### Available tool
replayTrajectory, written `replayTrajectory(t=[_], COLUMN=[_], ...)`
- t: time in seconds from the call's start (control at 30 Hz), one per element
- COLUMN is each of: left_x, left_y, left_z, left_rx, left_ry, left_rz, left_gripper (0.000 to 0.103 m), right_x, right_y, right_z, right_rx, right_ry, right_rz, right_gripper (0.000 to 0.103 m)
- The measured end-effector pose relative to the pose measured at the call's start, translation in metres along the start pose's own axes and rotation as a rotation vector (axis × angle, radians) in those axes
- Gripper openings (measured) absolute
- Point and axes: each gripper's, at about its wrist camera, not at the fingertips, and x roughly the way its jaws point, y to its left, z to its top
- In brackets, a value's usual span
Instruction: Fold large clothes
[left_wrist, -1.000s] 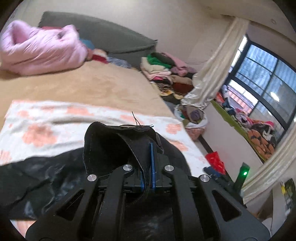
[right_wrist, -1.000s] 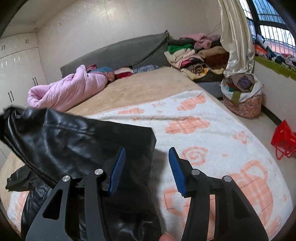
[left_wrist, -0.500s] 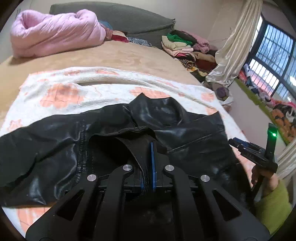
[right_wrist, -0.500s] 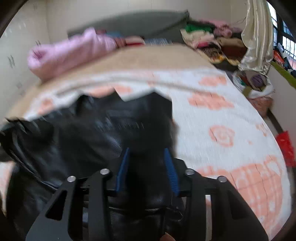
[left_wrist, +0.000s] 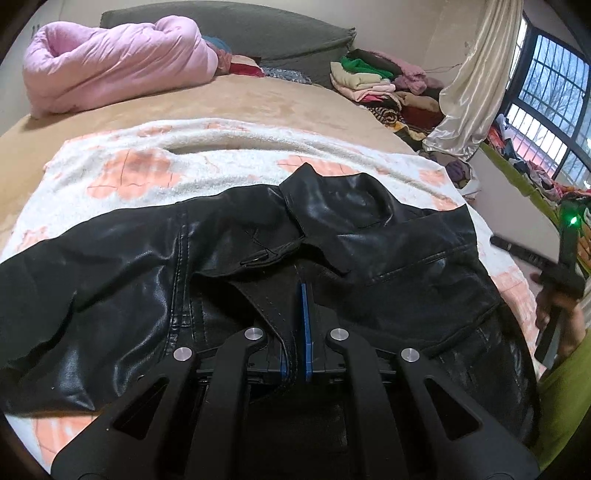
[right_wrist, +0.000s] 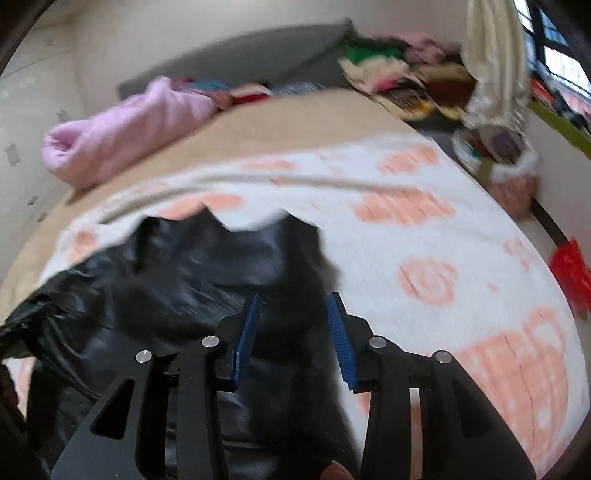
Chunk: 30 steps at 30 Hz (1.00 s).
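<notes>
A black leather jacket (left_wrist: 369, 229) lies spread across a white blanket with orange prints (left_wrist: 129, 177), collar at the far side. My left gripper (left_wrist: 298, 295) is shut on a front edge of the jacket, and the fabric covers its left pad. In the right wrist view, which is blurred, the jacket (right_wrist: 184, 277) fills the lower left. My right gripper (right_wrist: 295, 297) hovers over the jacket's right edge. Its jaws are opening, and dark fabric shows between the blue pads (right_wrist: 341, 343) without being pressed by them.
The blanket (right_wrist: 424, 229) covers a tan bed. A rolled pink quilt (left_wrist: 110, 70) lies at the head end, stacked clothes (left_wrist: 373, 77) beside it. A full basket (right_wrist: 513, 184) and a red bag (right_wrist: 570, 269) stand on the floor at the right. A green sleeve (left_wrist: 565, 406) shows at the right.
My left gripper sank with the jacket, which went from hanging bunched to lying spread on the blanket. My right gripper moved over the jacket's edge, narrowed its jaws, then widened them a little.
</notes>
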Motion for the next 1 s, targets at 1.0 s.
replayTrajectory(t=[1.0], left_x=[-0.005], left_y=[-0.004], left_z=[-0.004], left_rx=[0.046], left_ry=[0.065], left_rz=[0.088], left_gripper=[0.030], right_x=[0.036], right_y=[0.030], right_z=[-0.002], right_rx=[-0.012], right_ry=[0.101], right_rz=[0.037], right_gripper=[0.055])
